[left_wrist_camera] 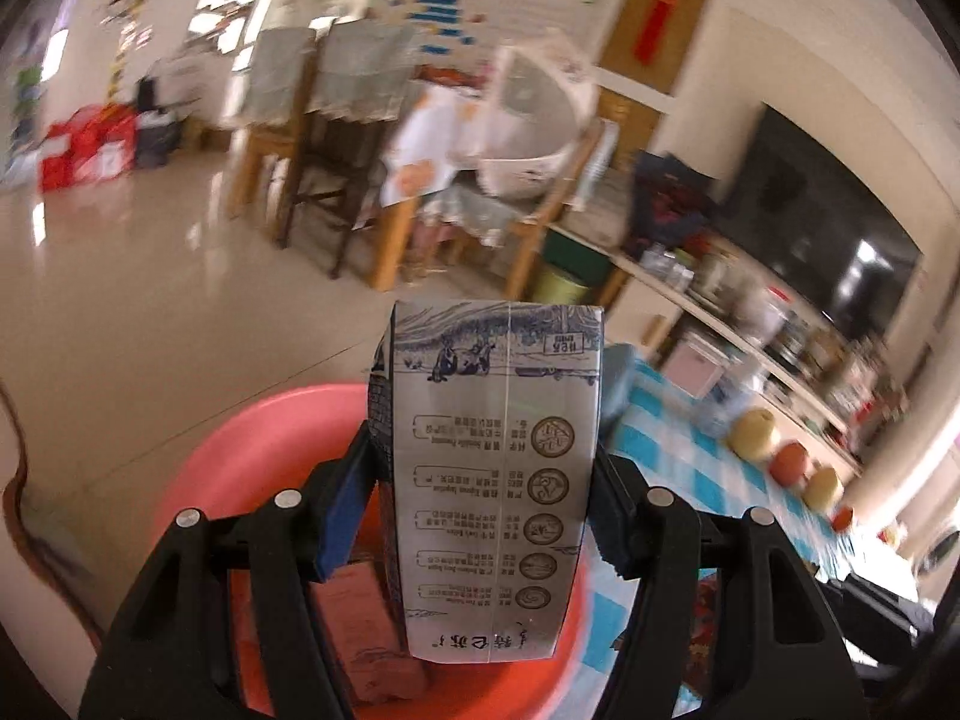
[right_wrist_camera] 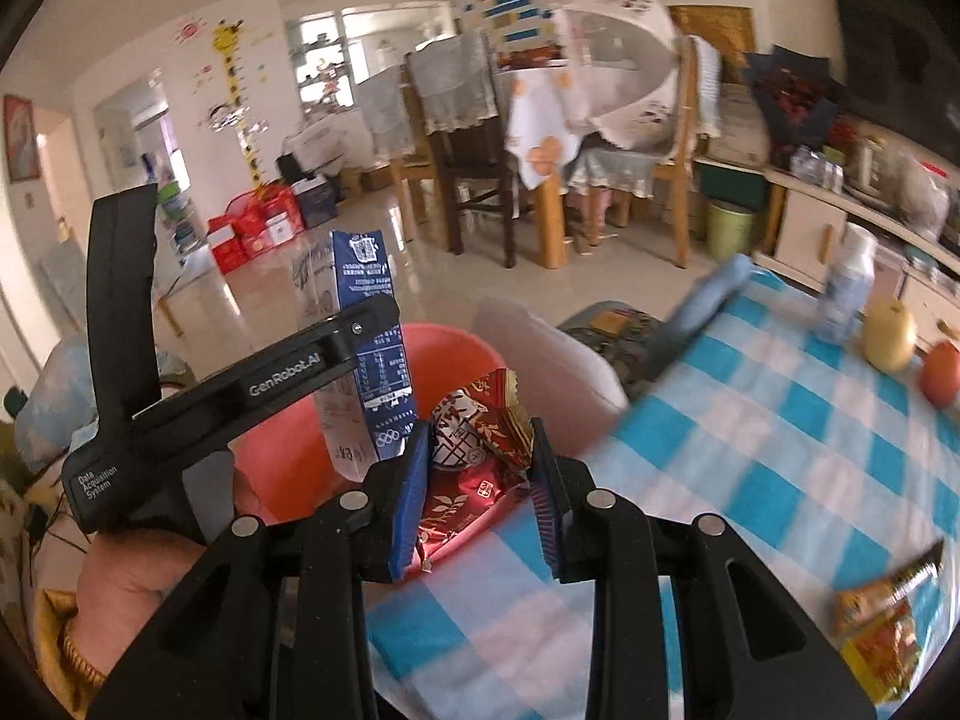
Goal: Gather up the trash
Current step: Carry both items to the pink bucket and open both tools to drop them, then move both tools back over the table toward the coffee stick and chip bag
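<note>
1. Trash is held in both grippers: a blue-and-white milk carton (left_wrist_camera: 498, 480) is clamped between the jaws of the left gripper (left_wrist_camera: 486, 516), filling the lower centre of the left wrist view.
2. A red snack wrapper (right_wrist_camera: 474, 456) is pinched by the closed right gripper (right_wrist_camera: 480, 492), at the lower centre of the right wrist view.
3. Both items are held over a pink basin (left_wrist_camera: 252, 450), which seems to serve as the collection bin; a brownish box (left_wrist_camera: 366, 636) is already lying inside it. The carton is kept upright, probably so that it drops in cleanly.
4. In the right wrist view the left gripper (right_wrist_camera: 384, 360) is seen at centre left, with the carton (right_wrist_camera: 372, 330) above the basin (right_wrist_camera: 444, 354).
5. More trash is judged to remain: an orange wrapper (right_wrist_camera: 882, 624) lies at the lower right on the blue-checked tablecloth (right_wrist_camera: 750, 462).
6. Fruit (right_wrist_camera: 891, 333) and a white bottle (right_wrist_camera: 849, 288) stand at the far right of the table.
7. Beyond, a glossy tiled floor (left_wrist_camera: 150, 300), wooden chairs (right_wrist_camera: 456, 138) and a dark television (left_wrist_camera: 822, 234) are seen, blurred.
</note>
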